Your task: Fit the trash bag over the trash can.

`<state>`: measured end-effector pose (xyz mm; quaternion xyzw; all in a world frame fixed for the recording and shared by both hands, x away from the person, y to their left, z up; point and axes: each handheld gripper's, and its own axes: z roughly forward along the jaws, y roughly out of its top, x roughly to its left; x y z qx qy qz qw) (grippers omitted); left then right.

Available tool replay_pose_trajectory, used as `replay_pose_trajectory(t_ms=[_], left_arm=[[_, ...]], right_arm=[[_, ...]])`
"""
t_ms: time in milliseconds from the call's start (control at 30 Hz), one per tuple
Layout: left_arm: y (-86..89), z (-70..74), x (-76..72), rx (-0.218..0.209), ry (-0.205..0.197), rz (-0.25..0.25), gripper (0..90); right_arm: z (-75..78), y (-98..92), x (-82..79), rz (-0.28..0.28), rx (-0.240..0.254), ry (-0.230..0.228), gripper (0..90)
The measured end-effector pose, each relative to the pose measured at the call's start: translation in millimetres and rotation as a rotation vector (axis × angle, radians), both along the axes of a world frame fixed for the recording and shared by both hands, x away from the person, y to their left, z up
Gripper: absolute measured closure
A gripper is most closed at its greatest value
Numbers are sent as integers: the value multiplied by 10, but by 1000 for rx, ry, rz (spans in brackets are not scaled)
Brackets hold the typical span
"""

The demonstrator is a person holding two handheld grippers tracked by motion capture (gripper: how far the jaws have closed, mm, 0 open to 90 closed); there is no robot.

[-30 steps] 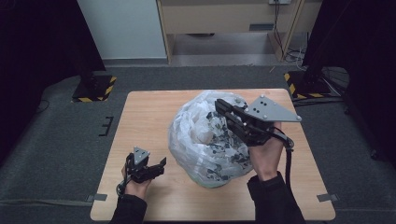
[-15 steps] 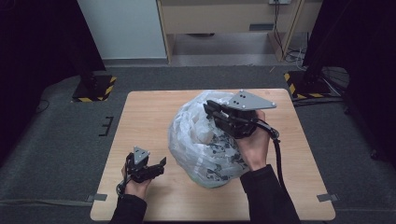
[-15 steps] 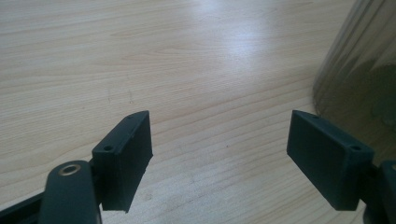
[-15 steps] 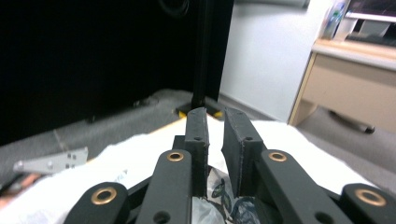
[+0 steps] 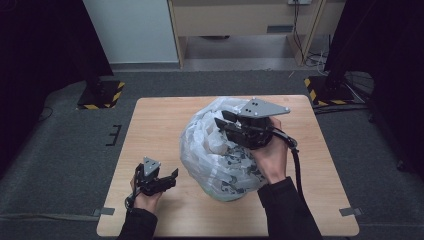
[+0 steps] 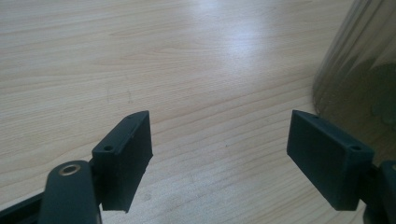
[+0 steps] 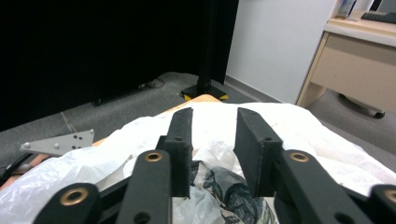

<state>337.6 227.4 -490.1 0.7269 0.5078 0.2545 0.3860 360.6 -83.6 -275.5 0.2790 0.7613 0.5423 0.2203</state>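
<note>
What filled the plastic bag (image 5: 220, 155) was hard to make out through the crumpled film, only dark printed patches showing; its far side was hidden behind the right hand-held gripper (image 5: 223, 121); the bag sat at the middle of the table (image 5: 150, 120). That hand-held gripper lay on top of the bag, its jaws having just been opening to a narrow gap, nothing pinched between them; the left hand-held gripper (image 5: 172, 176) rested just left of the bag, jaws wide apart and empty; a wooden desk (image 5: 240, 20) stood beyond the bag.
</note>
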Motion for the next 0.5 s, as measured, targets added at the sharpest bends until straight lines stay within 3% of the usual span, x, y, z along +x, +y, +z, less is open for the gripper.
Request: replay_pose_trajectory(t_ms=[333, 433, 500], left_arm=[[-4, 0, -1, 3, 0, -2, 218], [-3, -3, 4, 5, 2, -2, 218], [-3, -3, 4, 4, 2, -2, 218]], right_arm=[[-38, 4, -1, -1, -44, 40, 536], [-51, -11, 4, -9, -35, 44, 533], [-33, -36, -11, -11, -9, 22, 530]])
